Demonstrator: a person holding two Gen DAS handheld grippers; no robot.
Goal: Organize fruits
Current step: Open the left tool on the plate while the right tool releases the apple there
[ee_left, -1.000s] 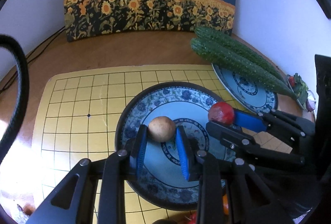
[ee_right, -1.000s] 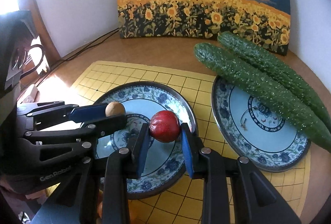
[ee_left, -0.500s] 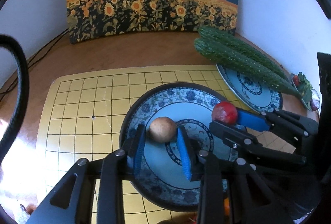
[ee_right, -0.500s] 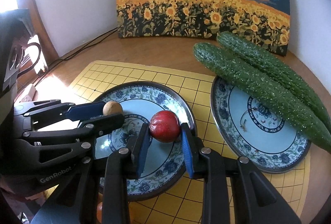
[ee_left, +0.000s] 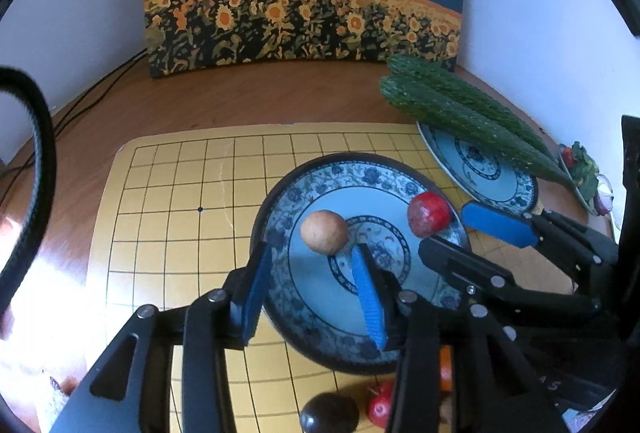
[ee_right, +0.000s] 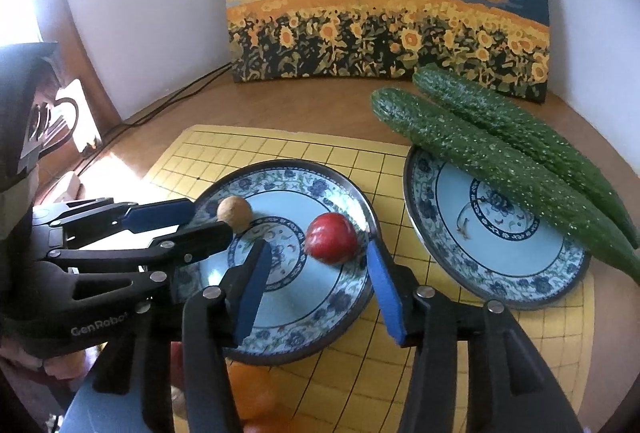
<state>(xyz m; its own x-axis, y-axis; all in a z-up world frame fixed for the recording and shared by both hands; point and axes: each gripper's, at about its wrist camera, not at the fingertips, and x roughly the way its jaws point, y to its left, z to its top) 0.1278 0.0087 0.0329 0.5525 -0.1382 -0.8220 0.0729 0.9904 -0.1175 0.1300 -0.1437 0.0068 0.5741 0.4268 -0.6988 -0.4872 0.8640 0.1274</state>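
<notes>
On the left part of the desk (ee_left: 280,101) lies a yellow grid mat (ee_left: 160,217), w/ nothing on its left half. Next comes the left plate (ee_right: 320,313), blue pattern, and two fruits already rest on it: a brown round fruit (ee_left: 324,231) (kind not clear, maybe longan) near the plate's centre, and a red fruit (ee_right: 331,237), prob. a small apple or plum, towards its right rim.

The left gripper (ee_left: 316,293) has its fingers apart, the fruit lies just ahead of the tips, not clamped; if the right blue pad touches it I cannot tell. The right gripper (ee_right: 320,291) has its fingers wide apart too, the red fruit between the tips but free of both pads.

Further right the second plate (ee_right: 520,289) carries two cucumbers (ee_right: 500,161) across its far rim, side by side.

So I judge approx. half is done: veg. on one plate, two fruits on the other. Left to do: near the bottom edge are more fruits off the plate, a dark round one (ee_left: 329,413), small red ones (ee_left: 380,403), an orange (ee_right: 250,391).
</notes>
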